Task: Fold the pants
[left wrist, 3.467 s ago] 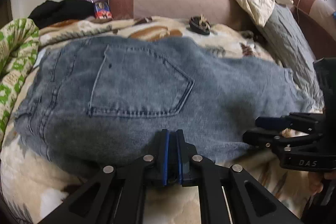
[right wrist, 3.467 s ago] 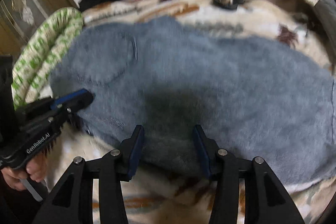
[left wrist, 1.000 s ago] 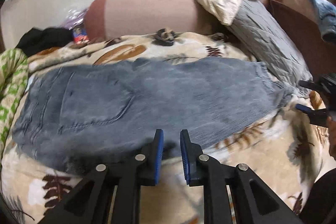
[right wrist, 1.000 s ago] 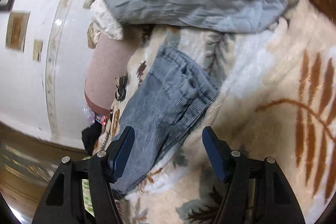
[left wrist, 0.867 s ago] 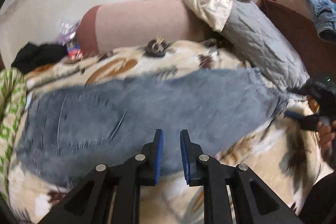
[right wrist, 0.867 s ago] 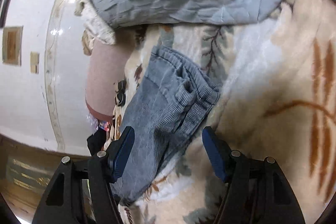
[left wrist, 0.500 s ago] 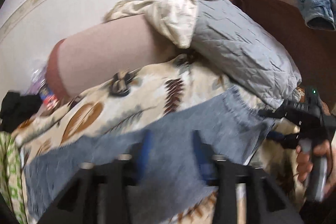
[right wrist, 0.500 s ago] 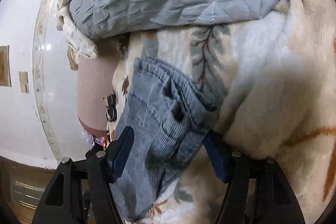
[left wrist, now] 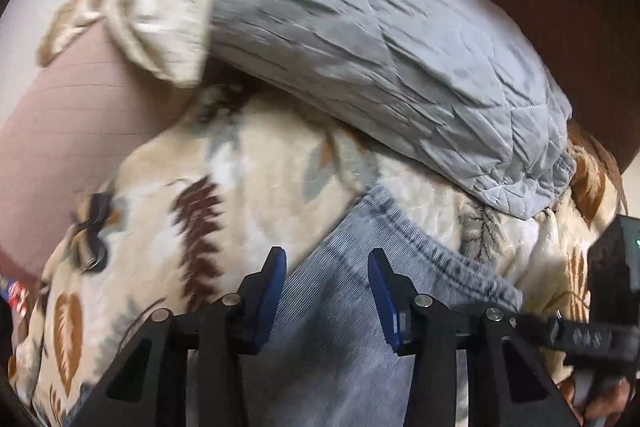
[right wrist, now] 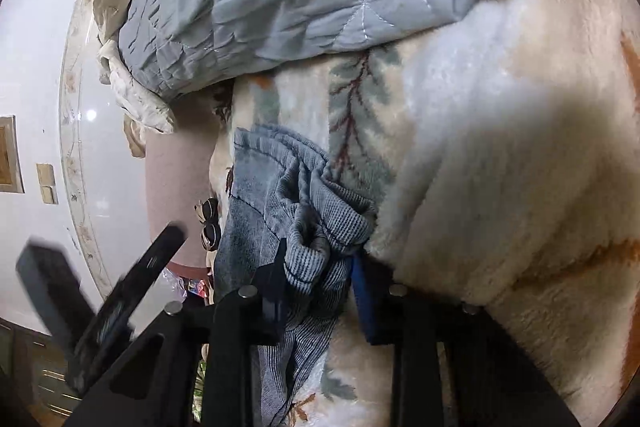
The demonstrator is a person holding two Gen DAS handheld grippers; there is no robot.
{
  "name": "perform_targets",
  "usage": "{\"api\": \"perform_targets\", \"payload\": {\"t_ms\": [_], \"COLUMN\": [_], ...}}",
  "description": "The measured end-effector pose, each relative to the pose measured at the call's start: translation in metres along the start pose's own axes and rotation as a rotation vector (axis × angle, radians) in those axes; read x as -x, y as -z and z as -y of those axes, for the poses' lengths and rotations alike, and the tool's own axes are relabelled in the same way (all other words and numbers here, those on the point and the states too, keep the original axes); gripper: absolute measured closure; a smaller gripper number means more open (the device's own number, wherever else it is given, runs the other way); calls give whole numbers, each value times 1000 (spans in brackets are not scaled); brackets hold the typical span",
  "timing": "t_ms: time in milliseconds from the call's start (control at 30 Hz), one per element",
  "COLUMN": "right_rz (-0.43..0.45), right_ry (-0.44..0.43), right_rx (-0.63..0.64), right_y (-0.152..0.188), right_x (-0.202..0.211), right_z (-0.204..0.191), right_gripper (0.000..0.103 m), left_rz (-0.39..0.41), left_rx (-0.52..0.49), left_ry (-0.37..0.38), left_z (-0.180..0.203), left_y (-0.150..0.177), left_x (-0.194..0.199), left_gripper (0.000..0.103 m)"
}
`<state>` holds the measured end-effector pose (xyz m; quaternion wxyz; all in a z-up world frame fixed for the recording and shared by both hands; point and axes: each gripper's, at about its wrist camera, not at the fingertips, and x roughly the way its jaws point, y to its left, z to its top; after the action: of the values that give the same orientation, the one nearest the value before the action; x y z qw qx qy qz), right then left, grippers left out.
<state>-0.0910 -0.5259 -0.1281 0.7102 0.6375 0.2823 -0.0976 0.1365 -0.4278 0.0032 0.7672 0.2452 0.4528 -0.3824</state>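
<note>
**A:** How are the jaws?

**B:** My left gripper [left wrist: 327, 293] stands wide, blue pads apart, with the hem of the pants [left wrist: 352, 307] lying between and under them, nothing pinched. My right gripper [right wrist: 318, 287] has its pads drawn close around the bunched hem [right wrist: 316, 227]; the ribbed denim is squeezed between them.

**A:** And where are the pants?

**B:** On the blanket [left wrist: 248, 171], the cream fleece one with brown and grey leaves. In the left view the leg end runs up from the bottom edge to a stitched hem near the middle. In the right view that hem is crumpled into folds right at my pads, the rest of the leg trailing down and away to the left.

**A:** What's nearby?

**B:** A grey quilt [left wrist: 380, 39] just beyond the hem, its edge resting on the blanket. A cream cloth [left wrist: 160, 7] lies on top of a pink bolster [left wrist: 80, 99]. Sunglasses [right wrist: 208, 223] lie on the blanket by the bolster.

**A:** Any writing?

**B:** Nothing readable. The other gripper shows at each view's edge, too blurred for a label.
</note>
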Motion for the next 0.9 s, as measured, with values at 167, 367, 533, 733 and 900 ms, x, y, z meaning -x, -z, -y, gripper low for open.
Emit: {"api": "perform_targets", "payload": {"t_ms": [167,367,533,733,900], "right_rz": [-3,-15,-18,-11,-8], "right_ry": [-20,-37,-46,-51,-51], "right_rx": [-32,-49,-59,-77,-78], "right_y": [0,1,0,4,7], "right_x": [2,5,8,10,12], "right_z": [4,12,17,22,23], "right_gripper": [76,77,78,79,79], "left_rz": [-79,-146,-179,-179,-152], "left_rx": [-32,-52,-30,-22,-27], "left_ry": [51,119,159,162,192], "left_z": [6,12,7,6,11], "left_y": [-19,-29,-30,-27,-28], "left_x": [-41,-70,-80,-81,-76], "left_gripper": [67,68,69,70,70]}}
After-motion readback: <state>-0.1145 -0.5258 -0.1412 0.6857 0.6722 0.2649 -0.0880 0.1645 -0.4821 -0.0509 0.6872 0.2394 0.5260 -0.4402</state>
